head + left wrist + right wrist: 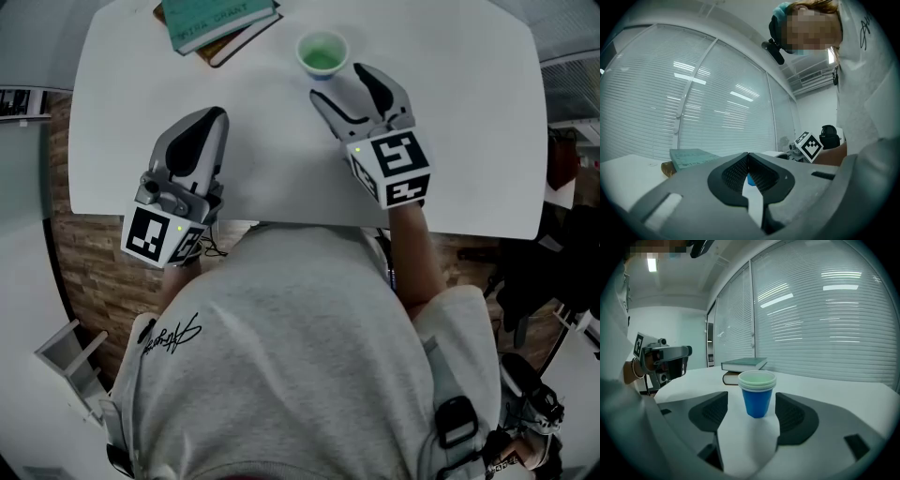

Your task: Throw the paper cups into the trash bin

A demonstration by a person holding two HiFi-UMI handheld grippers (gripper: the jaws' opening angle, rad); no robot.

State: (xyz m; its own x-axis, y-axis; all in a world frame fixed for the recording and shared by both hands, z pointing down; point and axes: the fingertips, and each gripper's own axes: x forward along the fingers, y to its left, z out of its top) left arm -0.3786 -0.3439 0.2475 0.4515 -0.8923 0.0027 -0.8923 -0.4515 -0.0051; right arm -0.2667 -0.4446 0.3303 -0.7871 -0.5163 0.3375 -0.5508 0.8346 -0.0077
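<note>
A stack of nested blue paper cups (322, 53) (757, 393) with pale rims stands upright on the white table (469, 112), near its far edge. My right gripper (341, 82) (751, 405) is open just in front of the cups. In the right gripper view they stand at the mouth of the jaws, apart from both pads. My left gripper (214, 120) (748, 165) rests at the table's near left with its jaws shut on nothing. A sliver of blue cup (750, 179) shows through their gap.
Two stacked books (217, 21) (743, 367) (691, 158) lie at the table's far left. The person's grey-shirted torso (291, 356) fills the near side. Window blinds (825, 315) run behind the table. No trash bin is in view.
</note>
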